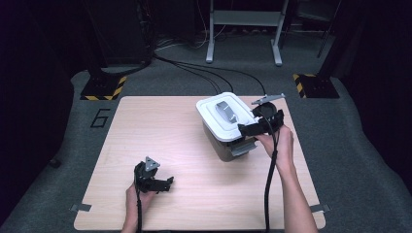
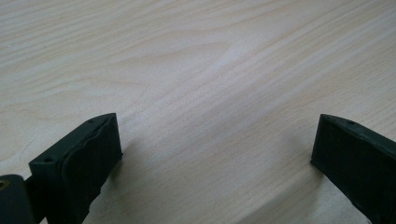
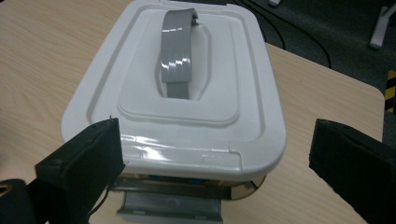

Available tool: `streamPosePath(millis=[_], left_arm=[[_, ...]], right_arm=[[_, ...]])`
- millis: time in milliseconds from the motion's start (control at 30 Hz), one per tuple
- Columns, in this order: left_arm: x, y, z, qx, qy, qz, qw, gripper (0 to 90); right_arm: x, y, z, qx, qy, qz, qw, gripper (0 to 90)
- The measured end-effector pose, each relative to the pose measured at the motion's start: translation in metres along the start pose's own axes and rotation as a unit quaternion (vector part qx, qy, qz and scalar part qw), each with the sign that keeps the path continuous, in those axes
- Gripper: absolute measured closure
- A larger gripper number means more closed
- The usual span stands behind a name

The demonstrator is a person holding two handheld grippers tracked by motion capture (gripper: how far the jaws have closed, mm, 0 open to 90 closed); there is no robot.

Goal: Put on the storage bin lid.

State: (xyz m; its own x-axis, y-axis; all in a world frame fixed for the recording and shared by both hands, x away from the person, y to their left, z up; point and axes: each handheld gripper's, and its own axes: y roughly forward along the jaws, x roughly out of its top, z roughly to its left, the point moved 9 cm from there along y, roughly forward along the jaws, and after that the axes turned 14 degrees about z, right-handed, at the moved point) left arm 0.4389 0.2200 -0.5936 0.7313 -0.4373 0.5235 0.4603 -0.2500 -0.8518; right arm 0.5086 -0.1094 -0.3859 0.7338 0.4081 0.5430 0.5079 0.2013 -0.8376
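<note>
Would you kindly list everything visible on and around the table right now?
Storage box: one, white lid over a darker body, far right part of the table.
Carry handle: one, grey, lying flat in the lid's recess.
Latch: one, grey, flipped out at the box's near end.
Table: one, light wood.
Floor: grey carpet, a "6" marked left of the table.
Cables: several, black, on the floor beyond the table.
Left tool: one, black, open, near left of the table.
Right tool: one, black, open, at the box's near end, gripping nothing.
</note>
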Motion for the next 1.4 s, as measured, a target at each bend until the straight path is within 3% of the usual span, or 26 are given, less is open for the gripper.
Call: streamPosePath(millis=[233, 467, 533, 733, 833, 867, 933, 1033, 1100, 1400], left_arm=[[0.0, 0.0, 0.0, 0.0, 0.0, 0.0, 1.0, 1.4], [0.0, 0.0, 0.0, 0.0, 0.0, 0.0, 1.0, 1.4], [0.0, 0.0, 0.0, 0.0, 0.0, 0.0, 1.0, 1.4], [0.0, 0.0, 0.0, 0.0, 0.0, 0.0, 1.0, 1.4], [0.0, 0.0, 0.0, 0.0, 0.0, 0.0, 1.0, 1.4], [0.0, 0.0, 0.0, 0.0, 0.0, 0.0, 1.0, 1.4], [0.0, 0.0, 0.0, 0.0, 0.0, 0.0, 1.0, 1.4], [0.0, 0.0, 0.0, 0.0, 0.0, 0.0, 1.0, 1.4], [0.0, 0.0, 0.0, 0.0, 0.0, 0.0, 1.0, 1.4], [0.0, 0.0, 0.0, 0.0, 0.0, 0.0, 1.0, 1.4]], right_arm=[[-0.032, -0.001, -0.01, -0.012, 0.016, -0.003, 0.9998, 2.1], [-0.071, 0.013, -0.022, -0.025, 0.034, 0.004, 0.9991, 2.3], [-0.075, 0.015, -0.023, -0.024, 0.04, 0.007, 0.9989, 2.3], [-0.112, 0.041, -0.03, -0.024, 0.06, 0.026, 0.9976, 2.5], [-0.121, 0.049, -0.031, -0.022, 0.06, 0.031, 0.9975, 2.6], [-0.135, 0.059, -0.032, -0.022, 0.067, 0.045, 0.9965, 2.5], [-0.14, 0.063, -0.032, -0.021, 0.068, 0.047, 0.9963, 2.5], [-0.155, 0.075, -0.032, -0.034, 0.07, 0.061, 0.9951, 2.5], [-0.17, 0.088, -0.03, -0.04, 0.073, 0.059, 0.9947, 2.8], [-0.201, 0.109, -0.022, -0.041, 0.086, 0.056, 0.9939, 4.0]])
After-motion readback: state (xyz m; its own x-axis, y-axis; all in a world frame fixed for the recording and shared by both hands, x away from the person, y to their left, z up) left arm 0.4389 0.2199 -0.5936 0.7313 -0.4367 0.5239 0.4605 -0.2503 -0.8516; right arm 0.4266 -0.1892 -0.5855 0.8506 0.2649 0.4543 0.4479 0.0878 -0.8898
